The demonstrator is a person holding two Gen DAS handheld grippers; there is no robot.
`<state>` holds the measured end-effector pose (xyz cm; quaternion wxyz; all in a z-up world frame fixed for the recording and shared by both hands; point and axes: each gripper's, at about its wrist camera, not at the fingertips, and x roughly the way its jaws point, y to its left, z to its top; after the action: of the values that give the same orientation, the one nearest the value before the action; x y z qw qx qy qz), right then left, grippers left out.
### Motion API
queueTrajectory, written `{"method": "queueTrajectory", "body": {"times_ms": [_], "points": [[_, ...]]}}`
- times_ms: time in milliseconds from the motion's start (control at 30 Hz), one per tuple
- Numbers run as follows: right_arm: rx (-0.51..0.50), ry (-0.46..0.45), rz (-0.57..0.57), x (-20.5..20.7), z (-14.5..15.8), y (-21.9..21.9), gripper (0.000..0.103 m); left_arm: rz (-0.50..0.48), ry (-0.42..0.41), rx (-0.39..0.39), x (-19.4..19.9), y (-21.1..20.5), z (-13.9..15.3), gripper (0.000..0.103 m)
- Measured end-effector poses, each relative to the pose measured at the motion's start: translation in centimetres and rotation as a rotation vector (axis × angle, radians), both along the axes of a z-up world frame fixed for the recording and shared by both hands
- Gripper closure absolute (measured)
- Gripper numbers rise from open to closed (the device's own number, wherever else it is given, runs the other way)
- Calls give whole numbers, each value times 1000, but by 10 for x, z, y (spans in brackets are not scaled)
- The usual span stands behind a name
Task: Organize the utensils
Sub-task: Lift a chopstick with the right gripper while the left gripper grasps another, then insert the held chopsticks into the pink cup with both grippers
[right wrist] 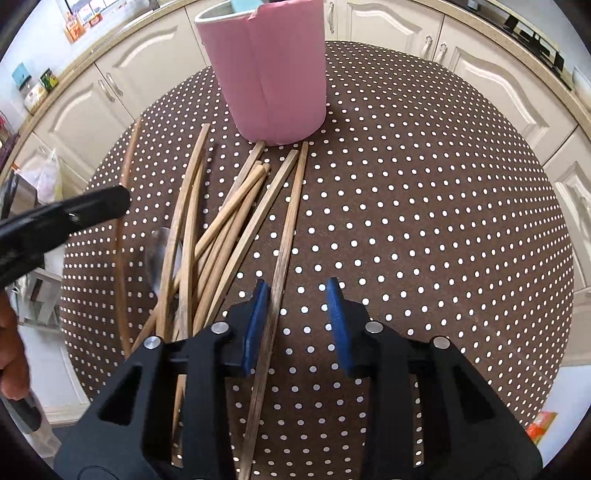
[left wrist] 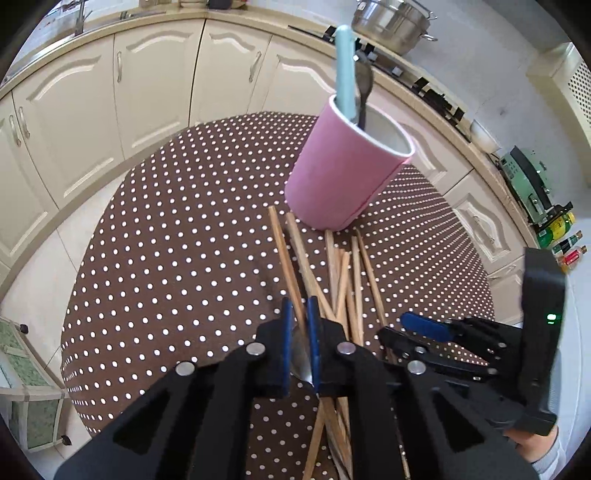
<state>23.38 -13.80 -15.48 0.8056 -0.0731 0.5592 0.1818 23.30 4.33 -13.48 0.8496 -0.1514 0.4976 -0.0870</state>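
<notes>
Presently catalogued, on tabletop (left wrist: 166,240) under brown cloth with white dots:

Pink cup (left wrist: 343,170), upright, toward 12 o'clock of the tabletop in the right wrist view, toward 1 o'clock in the left wrist view. Contents: pale blue handle (left wrist: 345,70) and dark spoon (left wrist: 364,88), both leaning on the rim at 11 o'clock.

Wooden chopsticks (right wrist: 221,229), loose and crossed in a fan, lying flat from just below the cup's base down toward 6 o'clock. Several ends touching or nearly touching the cup.

Metal spoon (right wrist: 159,258), partly under the chopsticks, at 9 o'clock of the pile in the right wrist view.

Left hand-held gripper (left wrist: 300,321), blue pads nearly together, closed on one chopstick of the pile; spoon bowl visible directly beneath the pads. Contact with the spoon: cannot tell.

Right hand-held gripper (right wrist: 299,295), jaws partly apart, astride a single dark chopstick (right wrist: 286,236) lying at the 3 o'clock edge of the pile. Left pad just beside or touching it, right pad well clear; not clamped.

Surroundings: cream cabinets (left wrist: 92,110), steel pot (left wrist: 391,22) at 1 o'clock on the counter.
</notes>
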Motion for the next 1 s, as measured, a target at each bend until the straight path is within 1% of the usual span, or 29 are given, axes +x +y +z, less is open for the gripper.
{"method": "queueTrajectory", "body": {"times_ms": [33,67,133,267,400,533,667,733,900,1000], "points": [[-2,0,2,0,0,2,90,-2,-5,0,-2,0,3,95],[-2,0,3,0,-1,3,94,-3,-10,-2,-4,0,5,95],[-1,0,4,-3,0,7,95,-12,-26,-11,-8,-1,13,95],[31,-25,-11,-8,6,5,96,-30,-65,-17,-18,-1,29,96],[94,-71,-37,-12,23,-16,96,-53,-114,-14,-30,-6,47,97],[169,-135,-53,-21,46,-33,96,-84,-175,-8,-43,-12,68,97],[267,-213,-75,-32,71,-55,96,-110,-225,-17,-50,-20,87,98],[299,-252,-76,-37,83,-60,96,-126,-250,-21,-54,-24,94,98],[359,-347,-70,-45,111,-74,96,-150,-324,-22,-62,-34,114,98],[394,-429,-70,-50,131,-72,96,-151,-400,-6,-62,-40,134,98]]}}
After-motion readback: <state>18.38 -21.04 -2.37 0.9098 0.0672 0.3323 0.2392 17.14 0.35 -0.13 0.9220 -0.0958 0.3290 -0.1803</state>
